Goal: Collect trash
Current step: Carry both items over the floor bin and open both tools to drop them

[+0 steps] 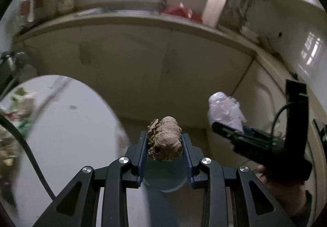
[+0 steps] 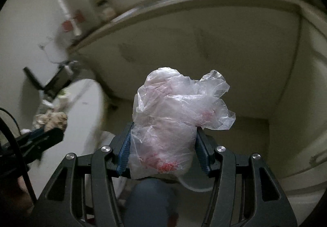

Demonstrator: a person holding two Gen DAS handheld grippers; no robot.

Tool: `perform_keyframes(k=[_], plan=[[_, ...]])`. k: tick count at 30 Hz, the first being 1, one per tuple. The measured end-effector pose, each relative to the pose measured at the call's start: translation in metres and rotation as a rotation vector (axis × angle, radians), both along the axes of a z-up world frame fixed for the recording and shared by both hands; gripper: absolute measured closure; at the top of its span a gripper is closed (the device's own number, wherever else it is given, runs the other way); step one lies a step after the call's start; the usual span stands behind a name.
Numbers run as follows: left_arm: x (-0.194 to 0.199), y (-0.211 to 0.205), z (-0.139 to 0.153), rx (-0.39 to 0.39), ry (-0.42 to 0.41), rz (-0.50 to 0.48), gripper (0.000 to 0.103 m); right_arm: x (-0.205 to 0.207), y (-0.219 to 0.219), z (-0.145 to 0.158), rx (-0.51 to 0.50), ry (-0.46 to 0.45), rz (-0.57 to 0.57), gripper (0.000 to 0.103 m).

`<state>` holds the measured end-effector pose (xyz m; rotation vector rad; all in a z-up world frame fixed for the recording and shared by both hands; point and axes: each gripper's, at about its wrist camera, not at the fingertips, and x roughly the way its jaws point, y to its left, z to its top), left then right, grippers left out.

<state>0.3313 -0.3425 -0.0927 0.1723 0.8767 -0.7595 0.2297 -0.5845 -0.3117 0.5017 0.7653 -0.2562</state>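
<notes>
My left gripper (image 1: 164,141) is shut on a crumpled brown paper wad (image 1: 164,138), pinched between its blue pads. My right gripper (image 2: 163,151) is shut on a crumpled clear plastic bag (image 2: 175,116) with red print, which bulges above the fingers. In the left wrist view the right gripper (image 1: 229,126) shows at the right with the plastic bag (image 1: 224,110) sticking out of it. The right wrist view has the left gripper (image 2: 51,131) at its left edge, carrying the brown wad (image 2: 55,119). Both grippers hang in the air above the floor, side by side.
A round white table (image 1: 67,124) with leftover litter (image 1: 14,116) lies to the left. Ahead runs a kitchen counter (image 1: 143,20) with cream cabinet doors below, bottles, red packaging (image 1: 177,11) and a window above. A person's knee (image 2: 151,198) shows under the right gripper.
</notes>
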Motion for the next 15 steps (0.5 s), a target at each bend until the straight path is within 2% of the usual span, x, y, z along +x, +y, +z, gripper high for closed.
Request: perform_keyframes(k=[5,10,15], plan=[[0.027,-0.061,-0.047,0.105,0.062,-0.008,0.075,-0.001,-0.044,-0.060,0.080,0.093,-0.041,0.050],[0.060,-0.114,-0.103,0.243,0.120,-0.007,0.075,0.008,-0.067,-0.118,0.171,0.164,-0.058,0.050],[0.090,-0.156,-0.169,0.355,0.260,0.013,0.074,0.027,-0.086,-0.179,0.281,0.235,-0.063,0.050]])
